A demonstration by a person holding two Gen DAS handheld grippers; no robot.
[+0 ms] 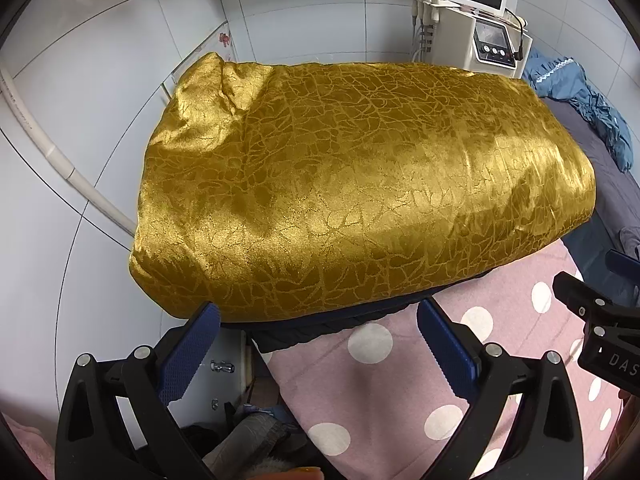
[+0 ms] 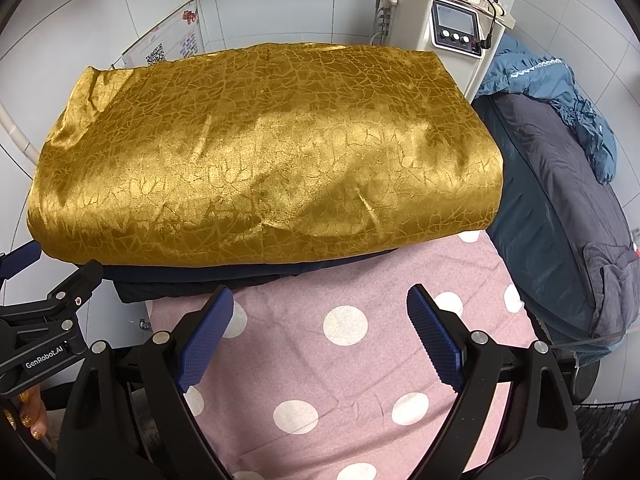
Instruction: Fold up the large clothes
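A large shiny gold garment (image 1: 360, 184) with a crackle pattern lies folded in a thick rectangle on the far part of the table, on top of a dark navy cloth (image 1: 320, 330). It also shows in the right wrist view (image 2: 264, 152), with the navy cloth (image 2: 200, 274) under its near edge. My left gripper (image 1: 318, 340) is open and empty just before the garment's near left edge. My right gripper (image 2: 320, 322) is open and empty over the pink polka-dot cover (image 2: 320, 380), short of the garment's near edge.
The pink polka-dot cover (image 1: 400, 380) spans the near table. A dark grey and blue pile of clothes (image 2: 560, 200) lies at the right. A white machine with a screen (image 2: 448, 8) stands behind. White tiled wall and a pipe (image 1: 52, 152) are at the left.
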